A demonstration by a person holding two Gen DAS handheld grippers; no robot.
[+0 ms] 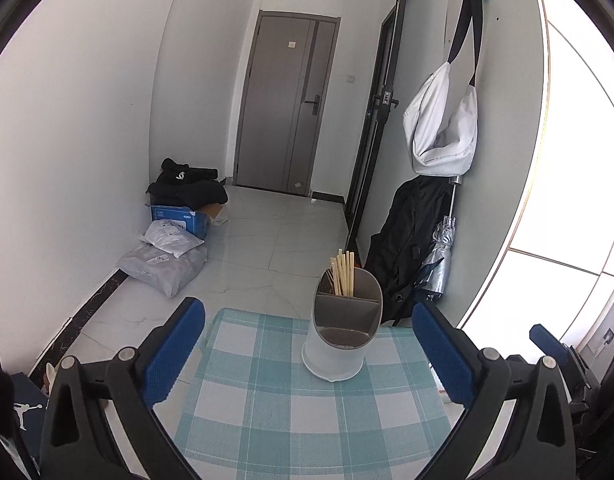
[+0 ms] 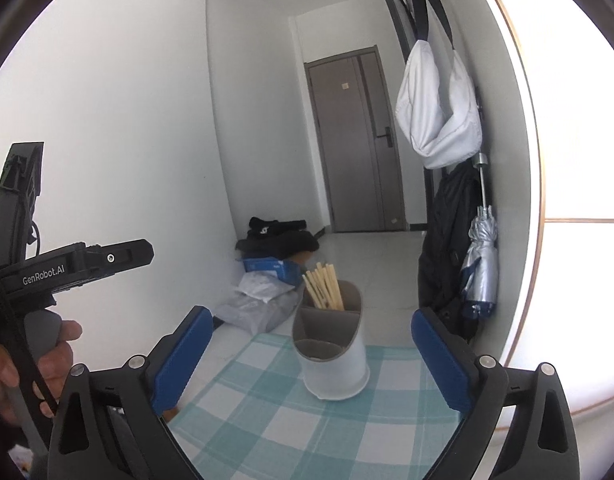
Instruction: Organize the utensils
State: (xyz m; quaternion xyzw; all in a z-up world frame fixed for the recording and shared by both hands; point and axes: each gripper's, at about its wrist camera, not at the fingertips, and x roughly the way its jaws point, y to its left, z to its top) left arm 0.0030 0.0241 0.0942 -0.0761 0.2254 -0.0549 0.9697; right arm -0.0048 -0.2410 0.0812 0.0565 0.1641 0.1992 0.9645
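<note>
Left claw (image 1: 309, 344): jaws spread wide, nothing between the blue pads (image 1: 173, 354), nothing held. Right claw (image 2: 309, 354): same, jaws wide apart, empty, blue pads (image 2: 183, 356) clear of everything.

Utensil holder (image 1: 339, 336), white with a grey divided insert, stands upright on the table (image 1: 267, 408) with its teal-and-white checked cloth. From the left claw it sits ahead and a bit toward the right finger, apart from both pads. From the right claw it sits ahead, about centred between the fingers, not touched. Chopsticks (image 1: 343, 274), light wood, stand bunched in the holder's far compartment, tips up, leaning slightly. The near compartments look empty; the bottom is hard to see.

In the right wrist view the left claw's black body (image 2: 79, 266) shows off to the left, with a hand (image 2: 39, 364) on its grip.

Beyond the table, past the claws: tiled floor (image 1: 267, 240), grey door (image 1: 287, 108), a blue box (image 1: 179, 218) with dark clothes piled on it (image 1: 187, 188), and grey plastic parcels (image 1: 163, 264) ahead-left by the wall. Ahead-right on the wall hang a white bag (image 1: 443, 128), a black bag (image 1: 411, 240) and a folded silver umbrella (image 1: 441, 256).
</note>
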